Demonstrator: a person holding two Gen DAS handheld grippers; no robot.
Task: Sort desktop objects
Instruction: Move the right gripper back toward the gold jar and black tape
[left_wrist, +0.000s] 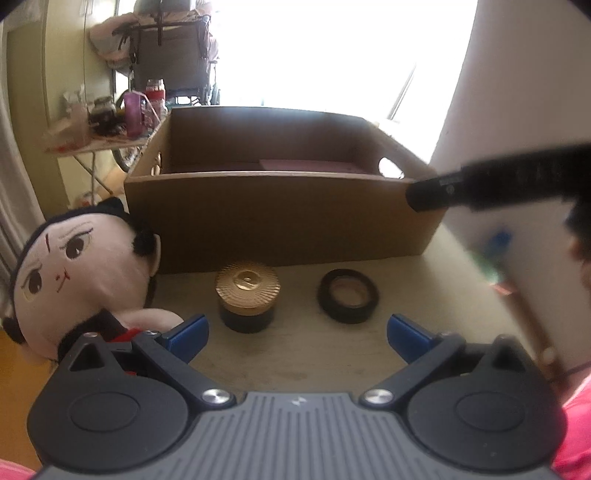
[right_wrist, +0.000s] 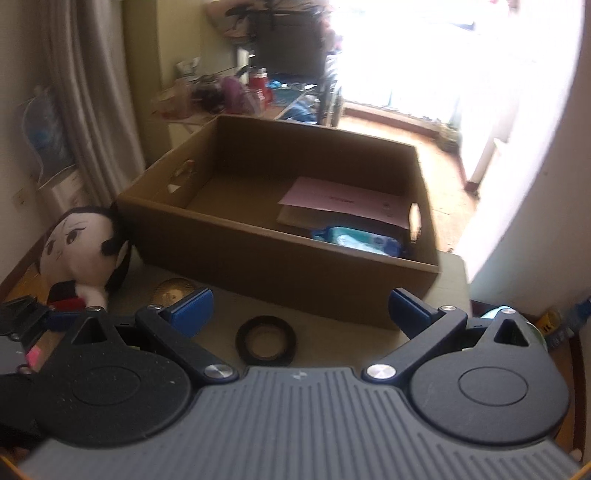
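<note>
— Starting with the cardboard box (right_wrist: 280, 236): what does it hold?
— A pink sheet (right_wrist: 343, 199) and a blue packet (right_wrist: 365, 240), seen only from your right wrist.
— Your tongs?
— Left tongs (left_wrist: 297, 334) and right tongs (right_wrist: 299, 314) both spread, holding nothing, above the table (left_wrist: 295, 362). Tape roll (left_wrist: 348, 295), gold-lidded jar (left_wrist: 246, 299) and doll (left_wrist: 77, 273) sit before the box.

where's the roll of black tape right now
The tape lies flat on the table just in front of the box, right of the gold-lidded jar; in the right wrist view it sits low at centre, between the open fingers.
</note>
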